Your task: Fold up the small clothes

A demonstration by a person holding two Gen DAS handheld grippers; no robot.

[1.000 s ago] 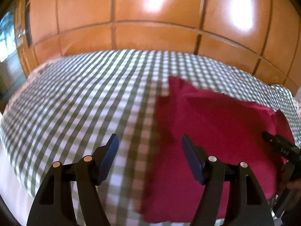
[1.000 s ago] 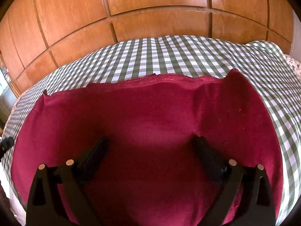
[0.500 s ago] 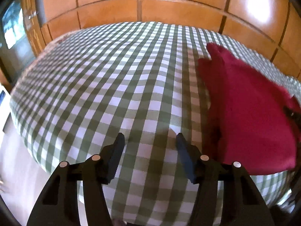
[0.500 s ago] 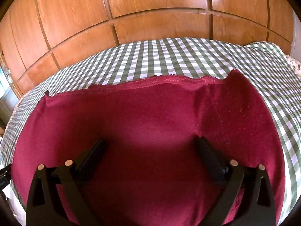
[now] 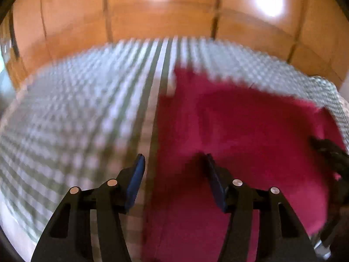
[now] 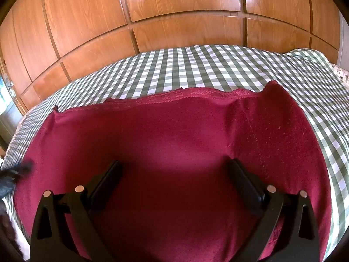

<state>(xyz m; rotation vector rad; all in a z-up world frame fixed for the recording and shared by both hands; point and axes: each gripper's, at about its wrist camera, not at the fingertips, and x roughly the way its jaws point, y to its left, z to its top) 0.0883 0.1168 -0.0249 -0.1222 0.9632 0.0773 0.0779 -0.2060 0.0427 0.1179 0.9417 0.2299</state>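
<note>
**Left gripper lining up on the garment's side edge; right gripper parked over the middle**

Nearest, left wrist view: the left gripper (image 5: 174, 174) has its jaws apart with nothing clamped. They have just been closing somewhat, yet the gap is wide enough to straddle the left edge of the red garment (image 5: 240, 142). One blue pad (image 5: 135, 179) sits over bare cloth at 9 o'clock of that edge, the other over red fabric at 3 o'clock. My reading: this placement sets up a pinch on the side hem, so the edge can be carried over for a fold. The frame is heavily blurred, so contact with the fabric cannot be confirmed.

Right wrist view: the right gripper (image 6: 174, 181) also stands open, wide, holding nothing, both fingers over the garment's centre. Judged: it waits there, or is ready to pin the middle while the other side is lifted. Its dark tip shows at 3 o'clock in the left view.

Middle distance: the garment lies spread flat on the green-and-white checked bedcover (image 6: 174, 69), its lace-trimmed hem (image 6: 185, 93) at 12 o'clock from the right gripper. A flap at 2 o'clock appears already laid over.

Far: wooden panelled doors (image 6: 174, 21) behind the bed.
</note>
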